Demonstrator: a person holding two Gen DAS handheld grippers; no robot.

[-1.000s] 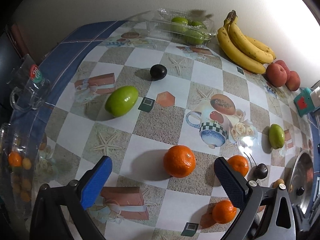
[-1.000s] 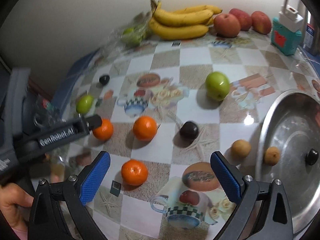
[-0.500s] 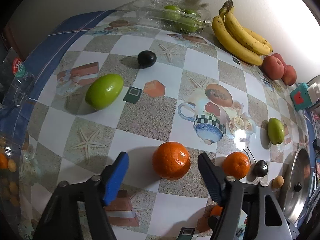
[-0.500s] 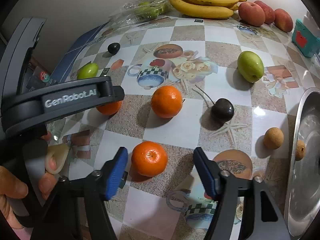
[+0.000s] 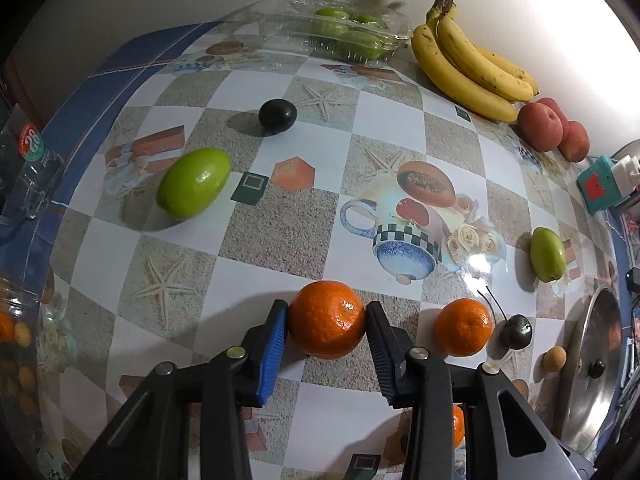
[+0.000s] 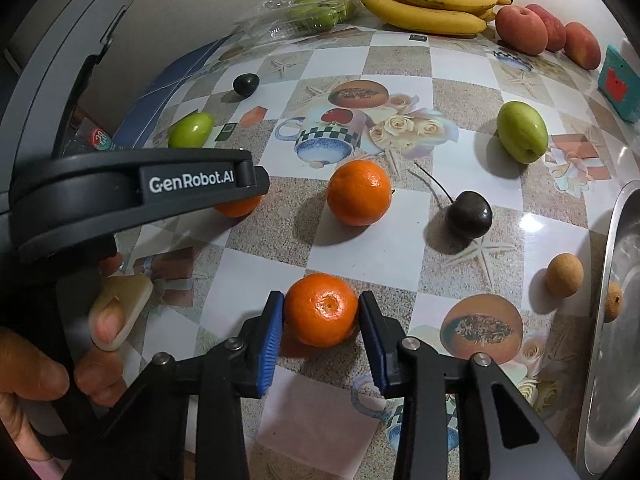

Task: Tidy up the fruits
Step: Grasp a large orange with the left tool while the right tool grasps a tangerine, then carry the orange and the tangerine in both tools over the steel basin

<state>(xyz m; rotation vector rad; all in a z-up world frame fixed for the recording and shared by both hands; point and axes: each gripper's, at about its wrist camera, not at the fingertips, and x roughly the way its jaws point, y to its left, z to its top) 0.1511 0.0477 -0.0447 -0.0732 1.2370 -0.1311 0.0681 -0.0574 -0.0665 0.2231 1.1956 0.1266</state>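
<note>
Both jaws closing on tangerines; only the right view shows a hand (image 6: 44,376).

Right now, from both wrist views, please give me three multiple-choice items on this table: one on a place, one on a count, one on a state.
1. Where do the bananas lie?
A. next to the red fruits
B. inside a clear box
C. on a steel lid

2. How many oranges show in the right wrist view?
A. two
B. three
C. five

3. What is between the pads of the right gripper?
A. nothing
B. an orange
C. a dark cherry

Answers: 1 A, the bunch ends right beside the red fruits. 2 B, three show, one half hidden. 3 B, its closing jaws touch the near orange on both sides.
</note>
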